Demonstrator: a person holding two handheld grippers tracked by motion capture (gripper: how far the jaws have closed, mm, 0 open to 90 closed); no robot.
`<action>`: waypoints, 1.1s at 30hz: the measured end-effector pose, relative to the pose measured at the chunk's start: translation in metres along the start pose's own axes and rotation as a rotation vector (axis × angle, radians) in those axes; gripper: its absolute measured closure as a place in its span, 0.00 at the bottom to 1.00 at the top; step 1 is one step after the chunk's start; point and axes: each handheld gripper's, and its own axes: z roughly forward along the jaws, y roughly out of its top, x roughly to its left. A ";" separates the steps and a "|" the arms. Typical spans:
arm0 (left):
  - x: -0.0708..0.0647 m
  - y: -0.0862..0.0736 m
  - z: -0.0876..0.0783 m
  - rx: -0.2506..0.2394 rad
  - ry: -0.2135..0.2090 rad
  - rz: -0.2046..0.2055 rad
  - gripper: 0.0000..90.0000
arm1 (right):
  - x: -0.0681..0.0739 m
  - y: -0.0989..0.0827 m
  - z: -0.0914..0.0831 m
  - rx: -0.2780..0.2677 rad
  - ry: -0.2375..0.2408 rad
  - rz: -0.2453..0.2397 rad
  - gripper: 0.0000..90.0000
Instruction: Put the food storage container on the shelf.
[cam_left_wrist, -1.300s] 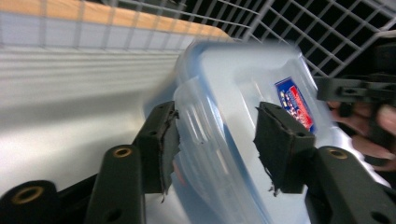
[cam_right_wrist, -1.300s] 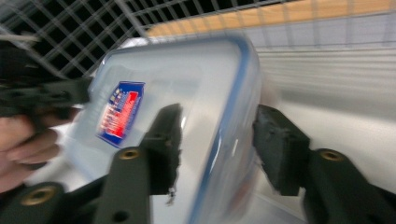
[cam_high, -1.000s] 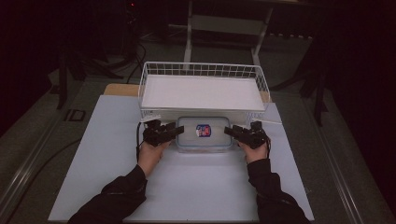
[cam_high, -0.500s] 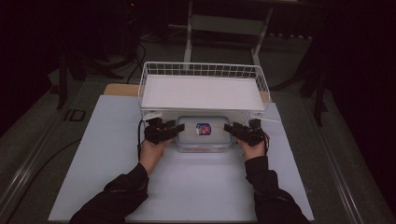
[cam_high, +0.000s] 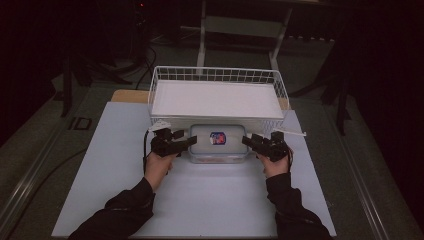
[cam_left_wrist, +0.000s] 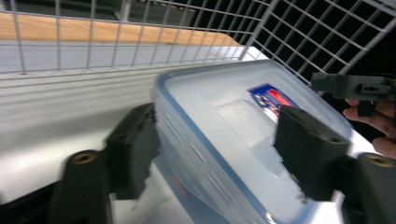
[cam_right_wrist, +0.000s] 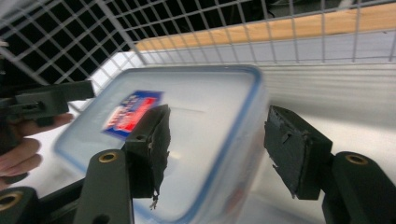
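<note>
At the basket's 6 o'clock side, the lidded box (cam_high: 218, 143) sits on the white desk (cam_high: 100, 165), unmoved since a second ago. The left tool (cam_high: 186, 142) has just been opening, its jaws now loose around the box's 9 o'clock end; the right tool (cam_high: 248, 141) stands open at 3 o'clock. A wire basket (cam_high: 218, 75) stands behind; the room is dark.

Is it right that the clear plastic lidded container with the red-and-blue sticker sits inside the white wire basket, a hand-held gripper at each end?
No. The clear plastic lidded container sits on the table in front of the white wire basket, not inside, per the high view.
</note>
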 end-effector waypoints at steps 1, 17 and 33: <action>0.000 0.000 -0.003 -0.006 -0.019 -0.010 0.31 | 0.003 0.000 -0.002 -0.001 0.005 -0.007 0.45; -0.023 -0.020 -0.044 0.035 -0.140 0.107 0.13 | 0.063 -0.022 -0.007 0.069 0.090 -0.131 0.43; -0.026 -0.040 -0.057 0.075 -0.082 0.215 0.00 | 0.080 -0.040 0.011 0.172 0.070 -0.189 0.97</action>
